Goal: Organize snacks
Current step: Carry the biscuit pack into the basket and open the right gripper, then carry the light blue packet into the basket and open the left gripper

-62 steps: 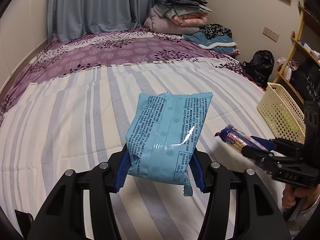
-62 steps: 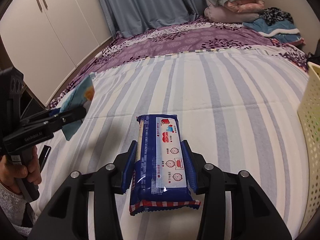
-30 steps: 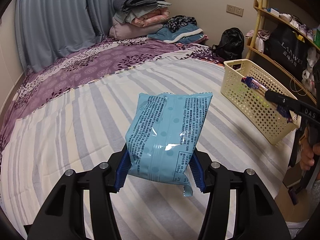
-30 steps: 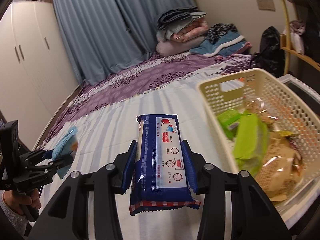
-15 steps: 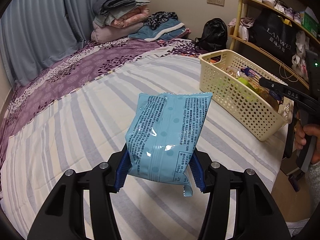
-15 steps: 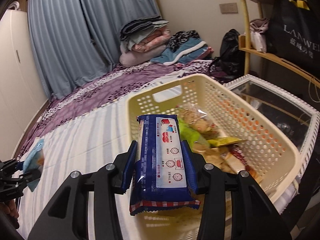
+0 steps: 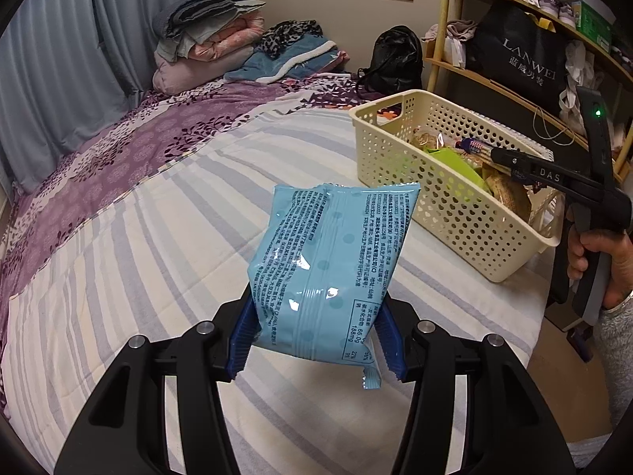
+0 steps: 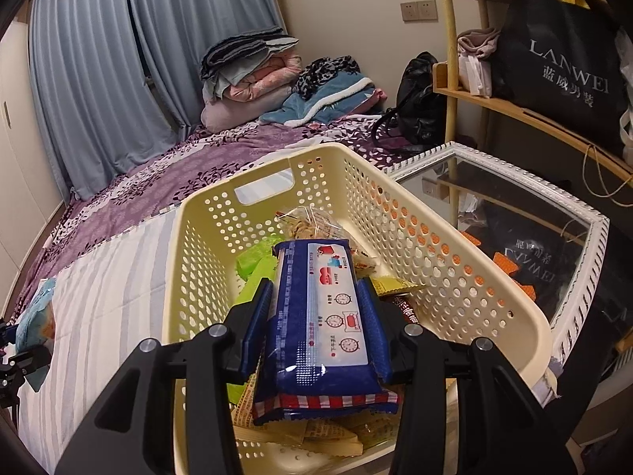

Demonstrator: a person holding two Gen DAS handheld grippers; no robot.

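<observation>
My left gripper [image 7: 316,340] is shut on a light blue snack bag [image 7: 332,269] and holds it above the striped bed, left of the cream perforated basket [image 7: 447,213]. My right gripper [image 8: 320,308] is shut on a dark blue biscuit pack [image 8: 324,316] and holds it over the inside of the basket [image 8: 455,261], above several snack packs, among them a green one [image 8: 255,267]. In the left wrist view the right gripper [image 7: 502,158] reaches over the basket from the right. The left gripper with its bag [image 8: 33,326] shows at the far left of the right wrist view.
The basket stands at the bed's right edge. A white-framed mirror [image 8: 526,213] lies beside it. A wooden shelf [image 7: 514,79] with a black bag stands to the right. Folded bedding [image 7: 221,39] is piled at the far end, with a black backpack [image 7: 395,59] near it.
My right gripper has carried the biscuit pack from over the bed to above the inside of the basket. My left gripper has swung right toward the basket, still holding the blue bag.
</observation>
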